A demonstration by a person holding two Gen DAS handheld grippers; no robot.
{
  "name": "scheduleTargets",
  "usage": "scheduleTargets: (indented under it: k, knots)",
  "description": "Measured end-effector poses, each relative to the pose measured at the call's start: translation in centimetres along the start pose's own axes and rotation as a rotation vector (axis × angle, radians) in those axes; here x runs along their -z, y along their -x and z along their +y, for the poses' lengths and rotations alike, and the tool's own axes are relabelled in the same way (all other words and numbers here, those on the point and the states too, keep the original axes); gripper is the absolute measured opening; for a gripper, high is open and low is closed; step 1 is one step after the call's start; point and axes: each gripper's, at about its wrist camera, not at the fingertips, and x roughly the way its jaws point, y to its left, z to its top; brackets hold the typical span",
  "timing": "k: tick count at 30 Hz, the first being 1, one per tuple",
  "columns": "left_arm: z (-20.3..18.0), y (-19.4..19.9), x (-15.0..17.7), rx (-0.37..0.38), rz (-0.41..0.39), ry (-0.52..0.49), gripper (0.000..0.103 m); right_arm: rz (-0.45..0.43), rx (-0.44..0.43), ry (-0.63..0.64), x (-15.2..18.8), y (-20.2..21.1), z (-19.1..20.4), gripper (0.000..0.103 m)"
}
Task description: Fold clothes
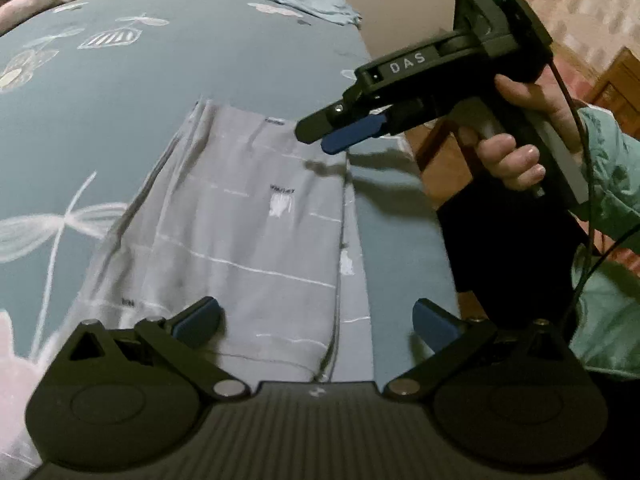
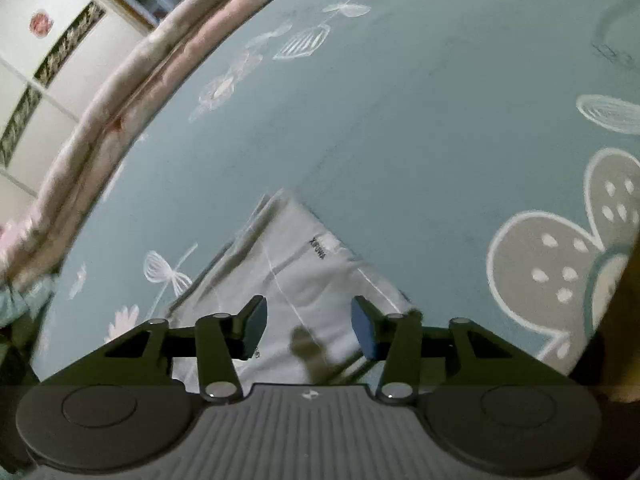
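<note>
Grey garment point(image 1: 248, 216) lies flat on the bed point(image 1: 120, 120), folded into a long rectangle with thin white lines and small printed marks across it; it sits close to the bed's right-hand edge in the left wrist view, with a narrow strip of bedsheet between cloth and edge. The sheet is blue-grey with a white flower and leaf print.

Left gripper point(image 1: 316, 320): jaws stand wide apart, blue pads either side of the near end of the garment; nothing between them, and no contact with the cloth can be confirmed.

Right gripper point(image 1: 320, 136): seen from the left wrist view it hangs above the far right corner of the garment, clear of the fabric, casting a shadow there; held by a hand point(image 1: 520, 136) with a pale green sleeve point(image 1: 612, 184) behind. In its own view the jaws stand partly open, roughly half way, with only the cloth below showing in the gap; nothing gripped.

Light blue clothes point(image 1: 312, 4) lie in a small folded heap at the far end of the bed, well apart from the grey garment; a pink quilt point(image 2: 132, 92) runs along the far side of the bed, beside a white wall with dark patterned tiles.
</note>
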Motion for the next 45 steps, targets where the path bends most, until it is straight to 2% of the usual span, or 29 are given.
scheduleTargets:
  k: [3, 6, 8, 12, 16, 19, 21, 24, 27, 30, 33, 37, 40, 43, 45]
  knots:
    - [0.8, 1.9, -3.4, 0.030, -0.078, -0.028, 0.102, -0.054, 0.043, 0.073, 0.5, 1.6, 0.8, 0.059]
    - [2.2, 2.4, -7.4, 0.075, -0.140, -0.025, 0.102, -0.098, 0.158, 0.207, 1.2, 1.9, 2.1, 0.060]
    - [3.5, 1.4, -9.9, 0.111, -0.153, -0.007, 0.102, -0.107, 0.197, 0.299, 1.7, 1.3, 3.1, 0.060]
    - [4.8, -2.7, -12.7, 0.153, -0.109, 0.010, 0.102, -0.119, 0.208, 0.455, 2.9, 0.0, 4.6, 0.060]
    - [5.3, -6.5, -13.0, 0.169, -0.052, 0.034, 0.102, -0.152, 0.168, 0.564, 4.0, -0.2, 5.3, 0.060]
    - [6.0, -7.9, -12.8, 0.129, -0.025, 0.061, 0.102, -0.168, 0.082, 0.556, 4.3, -0.4, 4.8, 0.062]
    - [6.4, -8.4, -12.9, 0.101, -0.021, 0.069, 0.102, -0.159, 0.067, 0.552, 4.4, -1.0, 4.3, 0.064]
    - [6.8, -8.4, -12.9, 0.113, -0.021, 0.083, 0.102, -0.172, 0.046, 0.570, 5.0, -1.1, 3.6, 0.071]
    - [6.2, -7.9, -13.5, 0.082, -0.025, 0.078, 0.102, -0.165, 0.056, 0.545, 5.0, -0.7, 3.7, 0.071]
    - [5.4, -7.5, -14.4, 0.105, -0.044, 0.038, 0.102, -0.181, 0.041, 0.515, 4.6, -0.1, 4.0, 0.071]
    - [5.1, -8.0, -14.7, 0.119, -0.022, 0.040, 0.102, -0.216, 0.005, 0.539, 4.1, -0.2, 4.6, 0.075]
    - [5.7, -9.4, -14.3, 0.103, 0.020, 0.075, 0.102, -0.200, 0.053, 0.573, 3.9, -1.8, 5.2, 0.075]
    - [6.1, -9.7, -14.0, 0.094, 0.017, 0.082, 0.102, -0.207, 0.051, 0.601, 4.6, -2.0, 4.4, 0.077]
    - [6.1, -9.7, -14.2, 0.081, 0.017, 0.089, 0.102, -0.245, 0.025, 0.628, 5.9, -1.9, 3.7, 0.086]
    - [5.8, -9.4, -14.4, 0.073, 0.008, 0.104, 0.102, -0.255, 0.047, 0.659, 6.5, -1.9, 4.1, 0.086]
